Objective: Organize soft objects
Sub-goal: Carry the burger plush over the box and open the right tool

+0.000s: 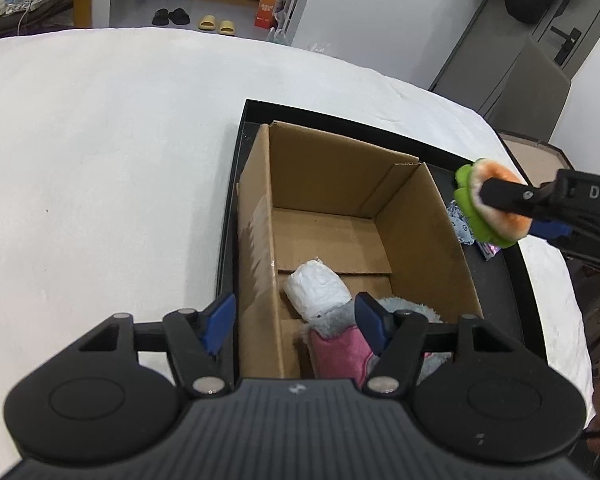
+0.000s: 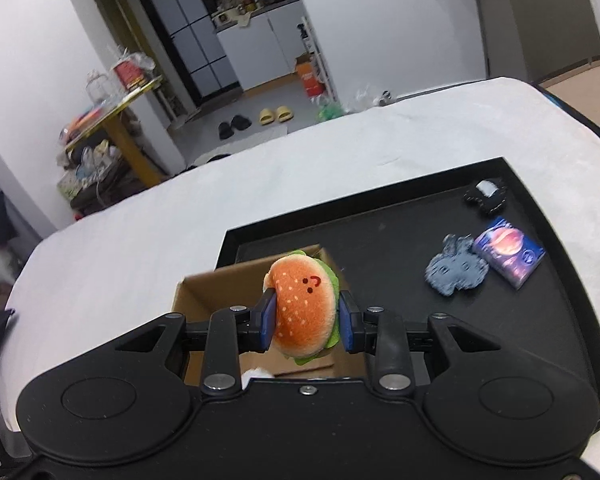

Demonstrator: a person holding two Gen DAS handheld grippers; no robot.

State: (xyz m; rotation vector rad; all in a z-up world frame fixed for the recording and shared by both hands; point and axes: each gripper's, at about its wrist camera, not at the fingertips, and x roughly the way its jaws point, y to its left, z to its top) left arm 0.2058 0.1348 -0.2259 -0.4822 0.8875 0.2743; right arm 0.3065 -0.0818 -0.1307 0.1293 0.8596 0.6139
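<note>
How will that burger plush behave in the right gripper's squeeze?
The burger plush looks soft: it bulges between the right gripper pads, so it probably deforms rather than slips. Likely light for its size. Its rounded bun might roll a little when dropped in the cardboard box.

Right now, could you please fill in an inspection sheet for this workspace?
Surface: white cloth-covered table carrying a black tray.
Job's things: open cardboard box on the tray, holding a white padded bundle and a grey-and-pink plush; grey plush, black plush and a small printed packet loose on the tray.
Clutter: nothing seen.
Grippers: left gripper open over the box's near end, holding nothing; right gripper shut on the burger plush.
Cables: nothing seen.
Surroundings: slippers, orange carton, crowded shelf.
</note>
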